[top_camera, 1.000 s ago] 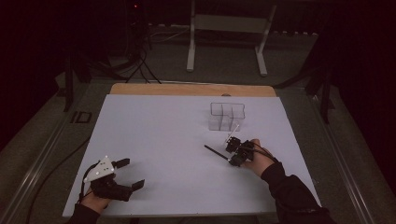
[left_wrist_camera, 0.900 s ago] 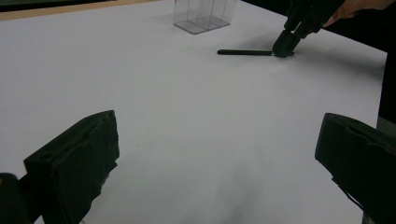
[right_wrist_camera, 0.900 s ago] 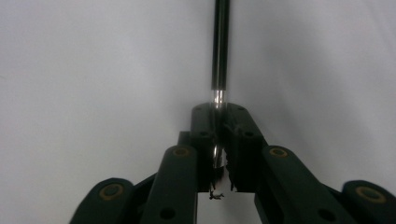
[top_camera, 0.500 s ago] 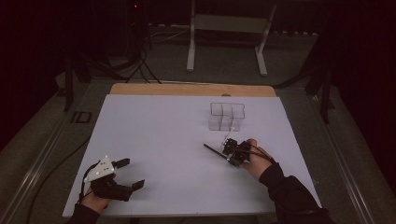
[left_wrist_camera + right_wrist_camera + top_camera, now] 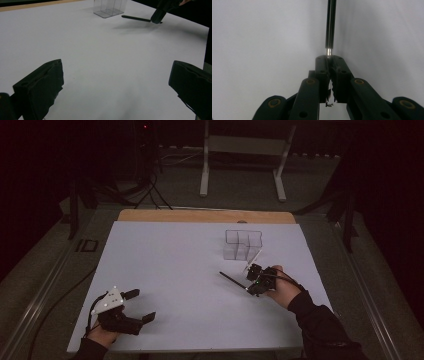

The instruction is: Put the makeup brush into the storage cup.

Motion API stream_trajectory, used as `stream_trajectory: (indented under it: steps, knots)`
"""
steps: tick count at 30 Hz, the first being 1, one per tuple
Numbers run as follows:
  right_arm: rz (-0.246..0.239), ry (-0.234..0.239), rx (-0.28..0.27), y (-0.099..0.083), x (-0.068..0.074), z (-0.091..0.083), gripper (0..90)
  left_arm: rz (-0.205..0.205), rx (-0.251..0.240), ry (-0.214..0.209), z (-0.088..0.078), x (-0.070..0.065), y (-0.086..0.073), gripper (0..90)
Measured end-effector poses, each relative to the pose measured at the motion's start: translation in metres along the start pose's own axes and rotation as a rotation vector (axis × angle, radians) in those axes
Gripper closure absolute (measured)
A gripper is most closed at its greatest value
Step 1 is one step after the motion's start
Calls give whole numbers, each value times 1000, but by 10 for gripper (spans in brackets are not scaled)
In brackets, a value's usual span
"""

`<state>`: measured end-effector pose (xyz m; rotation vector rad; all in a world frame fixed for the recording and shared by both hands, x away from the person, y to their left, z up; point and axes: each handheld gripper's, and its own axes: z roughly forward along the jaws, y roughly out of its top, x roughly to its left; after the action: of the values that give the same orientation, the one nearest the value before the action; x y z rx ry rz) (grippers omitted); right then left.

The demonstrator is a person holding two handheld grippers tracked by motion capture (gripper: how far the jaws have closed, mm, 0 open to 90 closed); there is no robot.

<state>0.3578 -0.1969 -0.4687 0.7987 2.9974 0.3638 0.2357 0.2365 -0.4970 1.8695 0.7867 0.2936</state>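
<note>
A thin black pen (image 5: 232,279) (image 5: 330,25) sticks out over the white table top, and my right gripper (image 5: 249,288) (image 5: 329,61) is shut on its near end, just below a silver band. The pen points away from the hand toward the table's middle, and it also appears far off in the left gripper view (image 5: 136,18). A clear compartmented box (image 5: 242,245) (image 5: 108,7) stands just beyond the right hand. My left gripper (image 5: 142,305) (image 5: 116,87) rests at the front left, open wide with nothing between its jaws.
The white sheet (image 5: 165,265) covers the table, with a wooden strip (image 5: 200,216) along the far edge. A thin white rod (image 5: 253,260) slants between the right gripper and the clear box. Beyond the table are a metal stand (image 5: 240,165) and cables on a dark floor.
The right hand has barely shifted while holding the black pen. The left gripper has kept still.
</note>
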Motion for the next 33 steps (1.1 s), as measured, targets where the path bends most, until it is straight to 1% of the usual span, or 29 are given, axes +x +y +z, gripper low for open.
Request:
stream_trajectory:
  steps: [2, 3, 4, 6, 7, 8, 10, 11, 13, 17, 19, 21, 22, 24, 25, 28, 31, 33]
  knots:
    - [-26, 30, 18, 0, 2, 1, 839, 15, 7, -2, 2, -2, 2, 10]
    - [-37, 29, 26, 0, 3, 2, 839, 22, 9, -5, 3, -3, 3, 10]
    - [-57, 43, 30, 0, 5, 2, 839, 26, 12, -8, 4, -5, 4, 10]
    - [-74, 54, 38, 0, 7, 3, 839, 36, 14, -13, 5, -6, 7, 10]
    - [-91, 69, 37, 1, 9, 3, 839, 37, 17, -15, 5, -7, 8, 10]
    - [-95, 82, 37, 1, 9, 3, 839, 42, 20, -17, 6, -7, 10, 10]
    - [-121, 88, 38, 1, 11, 2, 839, 50, 36, -18, 7, -7, 13, 10]
    - [-122, 103, 39, 2, 12, 2, 839, 51, 42, -22, 8, -8, 15, 10]
    - [-143, 100, 45, 2, 13, 2, 839, 50, 43, -35, 10, -8, 18, 10]
    - [-159, 112, 58, 3, 16, 0, 839, 70, 64, -49, 15, -11, 25, 10]
    - [-164, 112, 54, 4, 17, -2, 839, 68, 85, -77, 18, -13, 30, 10]
    - [-175, 113, 51, 5, 18, -5, 838, 82, 107, -86, 23, -16, 35, 10]
    - [-182, 121, 49, 5, 18, -6, 838, 85, 117, -97, 26, -18, 36, 10]
    - [-194, 124, 47, 6, 19, -7, 839, 112, 129, -107, 31, -22, 39, 10]
    - [-201, 132, 48, 7, 20, -8, 839, 115, 137, -115, 34, -23, 41, 10]
    - [-218, 134, 48, 8, 22, -9, 839, 135, 143, -147, 41, -24, 46, 10]
    - [-230, 139, 49, 9, 24, -8, 838, 160, 140, -156, 46, -25, 53, 10]
    - [-236, 142, 52, 10, 25, -8, 838, 191, 144, -169, 49, -26, 58, 10]
